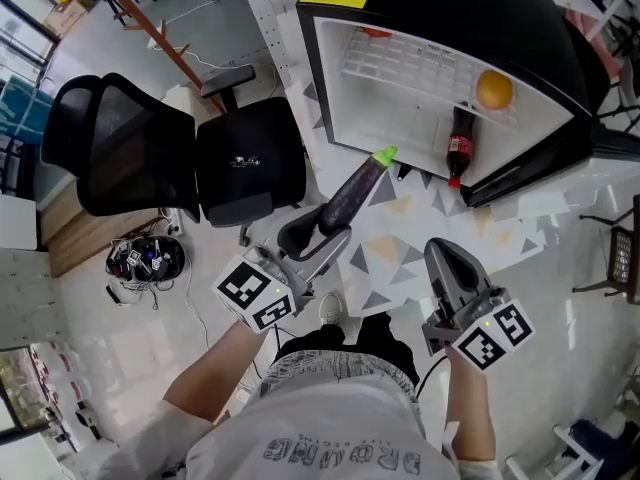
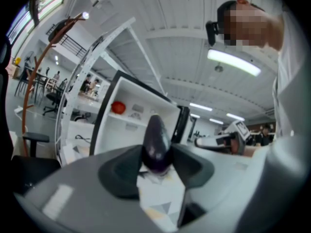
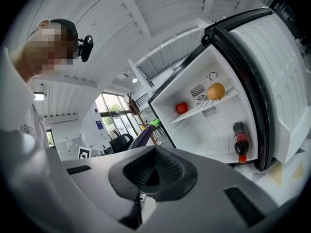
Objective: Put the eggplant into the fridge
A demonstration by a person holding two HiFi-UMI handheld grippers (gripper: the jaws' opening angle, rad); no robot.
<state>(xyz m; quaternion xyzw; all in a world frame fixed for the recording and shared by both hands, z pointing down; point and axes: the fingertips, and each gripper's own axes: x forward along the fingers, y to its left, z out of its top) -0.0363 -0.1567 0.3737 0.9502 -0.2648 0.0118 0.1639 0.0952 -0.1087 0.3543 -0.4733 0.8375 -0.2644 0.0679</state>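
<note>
A dark purple eggplant [image 1: 352,193] with a green stem sticks out of my left gripper [image 1: 320,230], which is shut on its thick end. Its stem end points at the open fridge [image 1: 390,118], just short of the lower front edge. In the left gripper view the eggplant [image 2: 156,144] sits clamped between the jaws of that gripper [image 2: 156,161], with the fridge [image 2: 131,125] ahead. My right gripper [image 1: 445,258] hovers to the right with its jaws together and nothing in them. In its own view that right gripper [image 3: 155,171] faces the fridge [image 3: 204,125], with the eggplant [image 3: 143,135] at its left.
The fridge holds a cola bottle [image 1: 460,148] on its floor, and an orange fruit [image 1: 493,90] and a red fruit [image 3: 181,108] on the wire shelf. Its door [image 3: 277,72] stands open at the right. Two black office chairs [image 1: 250,163] stand left of the fridge.
</note>
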